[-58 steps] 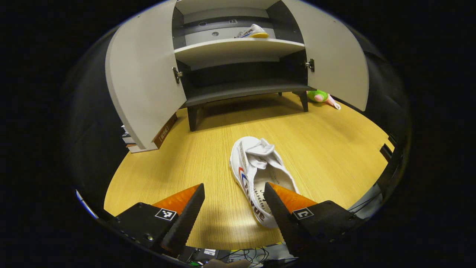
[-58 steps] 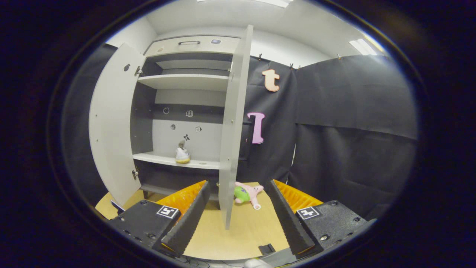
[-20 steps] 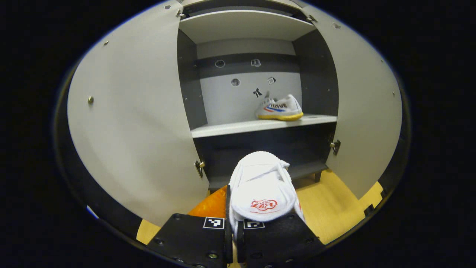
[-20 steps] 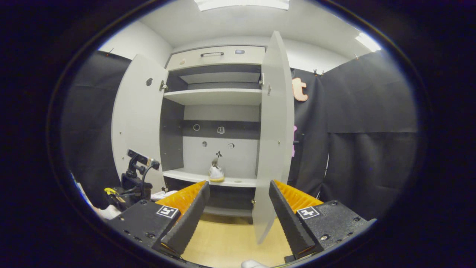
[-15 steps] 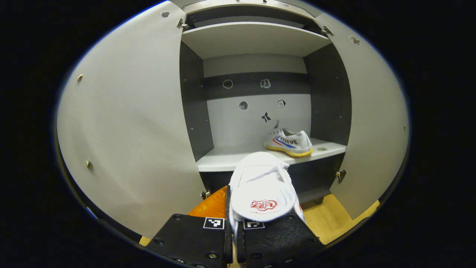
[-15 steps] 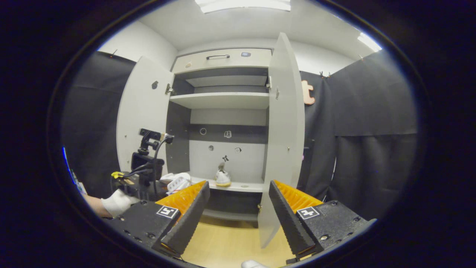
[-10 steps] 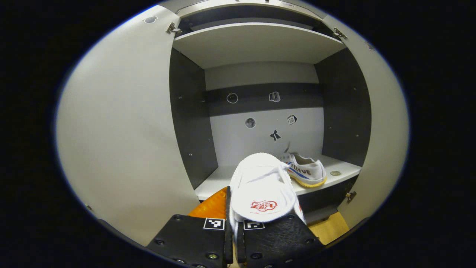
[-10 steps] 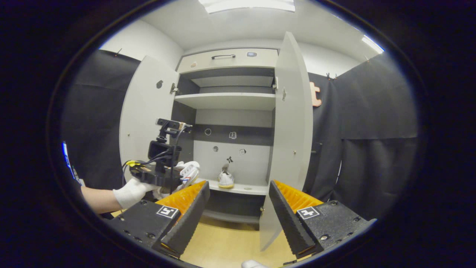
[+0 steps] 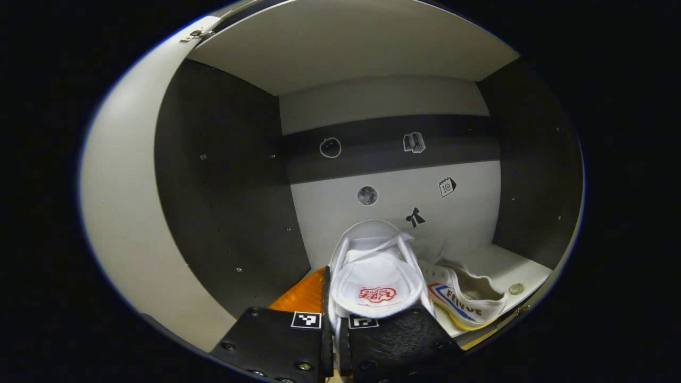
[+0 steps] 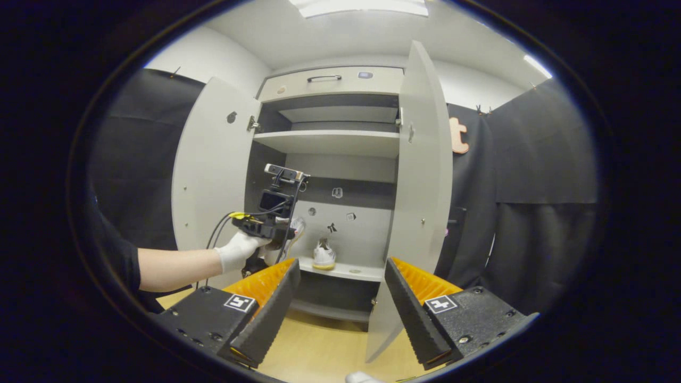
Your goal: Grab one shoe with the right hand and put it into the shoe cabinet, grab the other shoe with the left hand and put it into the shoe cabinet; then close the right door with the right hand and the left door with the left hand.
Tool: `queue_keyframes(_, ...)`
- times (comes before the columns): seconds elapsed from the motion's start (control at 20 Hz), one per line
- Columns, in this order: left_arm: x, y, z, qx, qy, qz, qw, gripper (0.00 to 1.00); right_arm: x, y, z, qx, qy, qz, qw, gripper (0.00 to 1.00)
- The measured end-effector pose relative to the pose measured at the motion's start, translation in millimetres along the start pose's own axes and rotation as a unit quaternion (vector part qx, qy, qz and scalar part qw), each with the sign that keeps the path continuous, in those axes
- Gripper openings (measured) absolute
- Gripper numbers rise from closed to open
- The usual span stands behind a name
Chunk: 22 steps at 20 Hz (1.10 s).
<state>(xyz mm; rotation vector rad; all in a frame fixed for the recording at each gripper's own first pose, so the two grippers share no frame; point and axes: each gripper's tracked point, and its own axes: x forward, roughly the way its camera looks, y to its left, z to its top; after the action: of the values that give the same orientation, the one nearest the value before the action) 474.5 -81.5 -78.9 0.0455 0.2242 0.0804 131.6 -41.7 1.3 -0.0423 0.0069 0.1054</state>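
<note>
Five small stickers sit around the middle of the left gripper view: a round outline sticker [image 9: 330,147] and a book-shaped sticker [image 9: 414,142] side by side on a dark band, and below them a dark round sticker [image 9: 367,196], a calendar-like sticker [image 9: 447,186] and a black bow sticker [image 9: 415,217]. A small round disc [image 9: 515,289] lies at the lower right.

In the right gripper view, a ceiling light [image 10: 362,6] glows along the top edge, black cloth [image 10: 537,213] hangs across the right side, a white wall [image 10: 213,58] shows at the upper left, and a yellow wooden floor [image 10: 324,351] runs along the bottom.
</note>
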Motion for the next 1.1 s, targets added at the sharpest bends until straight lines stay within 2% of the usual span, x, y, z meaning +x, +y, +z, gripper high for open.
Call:
queue_keyframes(0.2, 29, -1, -11, 0.008, 0.027, 0.013, 1.0, 0.13, 0, -8, -2, -0.005, 0.003, -0.007, 1.0, 1.0)
queue_keyframes(0.35, 40, -7, -17, 0.028, 0.041, 0.005, 0.999, 0.12, 2, -13, -8, 0.007, 0.014, -0.011, 1.0, 1.0)
queue_keyframes(0.45, 44, -11, -19, 0.021, 0.049, -0.007, 0.999, 0.14, 5, -15, -11, 0.012, 0.02, -0.013, 1.0, 1.0)
queue_keyframes(0.5, 43, -11, -19, 0.018, 0.05, -0.012, 0.999, 0.18, 6, -15, -12, 0.014, 0.022, -0.014, 1.0, 1.0)
queue_keyframes(0.55, 44, -9, -19, 0.02, 0.051, -0.01, 0.998, 0.21, 7, -15, -13, 0.015, 0.024, -0.013, 1.0, 1.0)
queue_keyframes(0.6, 46, -4, -21, 0.026, 0.053, -0.002, 0.998, 0.19, 8, -15, -13, 0.014, 0.024, -0.014, 1.0, 1.0)
queue_keyframes(0.65, 47, 1, -23, 0.029, 0.055, 0.007, 0.998, 0.27, 9, -15, -14, 0.014, 0.026, -0.014, 0.999, 1.0)
queue_keyframes(0.75, 46, 7, -26, 0.027, 0.061, 0.008, 0.998, 0.55, 11, -12, -15, 0.017, 0.03, -0.011, 0.999, 1.0)
queue_keyframes(0.8, 46, 12, -27, 0.028, 0.061, 0.01, 0.998, 0.8, 12, -11, -15, 0.019, 0.031, -0.01, 0.999, 1.0)
queue_keyframes(0.9, 43, 12, -33, 0.031, 0.067, -0.003, 0.997, 0.98, 13, -10, -16, 0.019, 0.033, -0.009, 0.999, 1.0)
queue_keyframes(1.1, 32, 20, -44, 0.009, 0.078, 0.001, 0.997, 0.96, 14, -3, -12, 0.02, 0.028, -0.001, 0.999, 1.0)
